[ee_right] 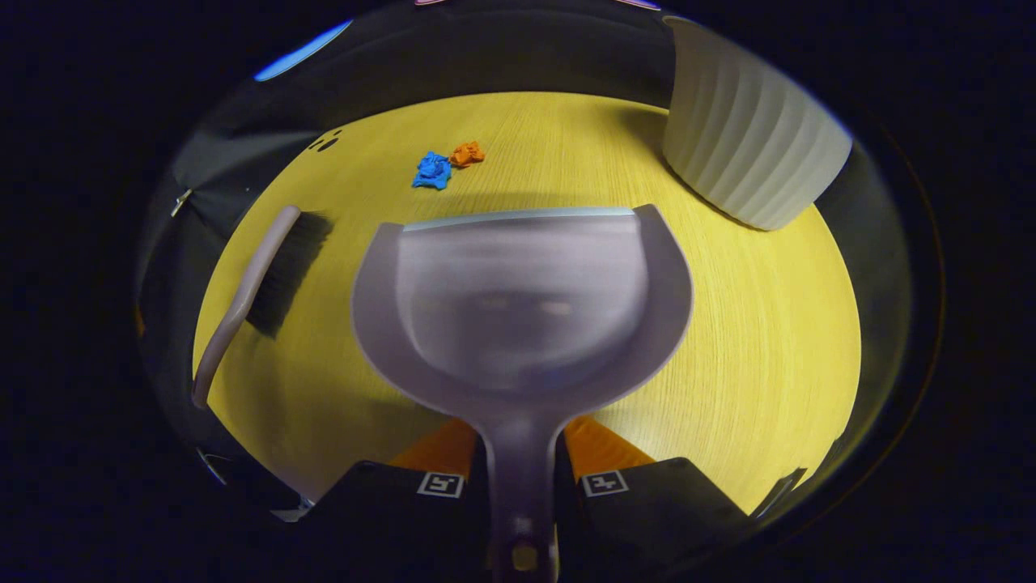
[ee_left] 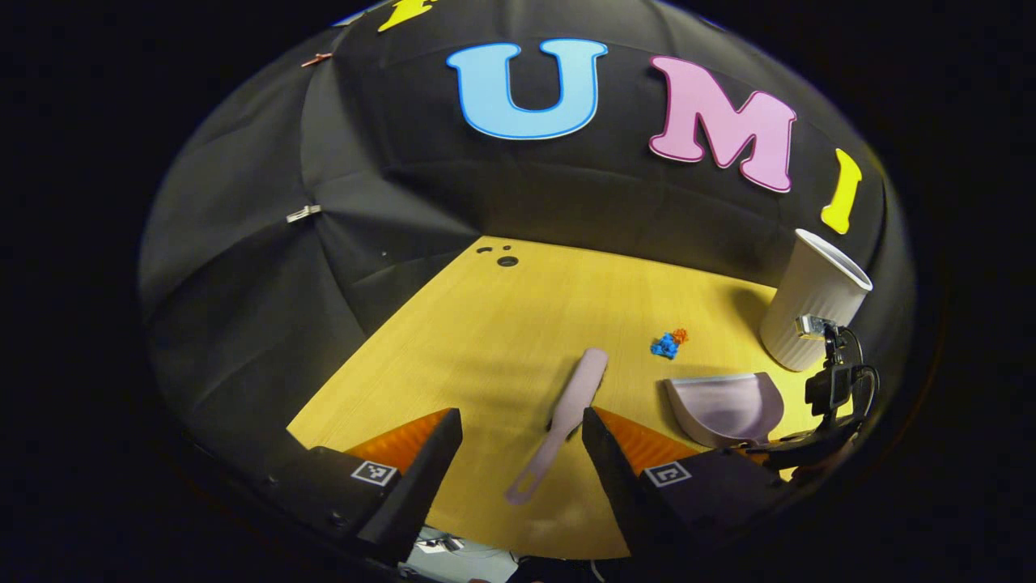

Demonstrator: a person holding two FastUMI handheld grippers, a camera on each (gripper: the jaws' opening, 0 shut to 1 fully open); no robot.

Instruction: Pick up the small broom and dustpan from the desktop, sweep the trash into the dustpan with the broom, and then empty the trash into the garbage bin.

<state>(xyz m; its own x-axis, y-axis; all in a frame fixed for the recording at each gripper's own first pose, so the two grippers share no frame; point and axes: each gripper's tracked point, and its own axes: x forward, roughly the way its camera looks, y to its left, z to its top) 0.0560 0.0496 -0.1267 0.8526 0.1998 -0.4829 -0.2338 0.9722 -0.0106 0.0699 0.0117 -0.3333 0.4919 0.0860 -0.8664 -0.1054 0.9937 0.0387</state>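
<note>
counter (ee_left: pixel 502 324): yellow wood-grain top, black cloth walls behind and to the side.

dustpan (ee_right: pixel 518 300): pale mauve, scoop facing away, front lip low to the counter; scoop holds no trash. its handle runs back between the fingers of the right claw (ee_right: pixel 518 486), which is clamped on it from both sides. in the left gripper view the dustpan (ee_left: pixel 724 409) sits at the right with that claw behind it.

broom (ee_left: pixel 566 417): same mauve, lying flat on the counter, handle toward the camera, ahead of the left claw (ee_left: pixel 522 453), whose fingers stand wide apart and grip nothing. dark bristles show in the right gripper view (ee_right: pixel 279 271).

trash (ee_right: pixel 443 166): one blue scrap and one orange scrap, touching, loose on the counter beyond the dustpan lip.

garbage bin (ee_left: pixel 813 312): white, ribbed, upright at the far right of the counter; contents cannot be told.
</note>
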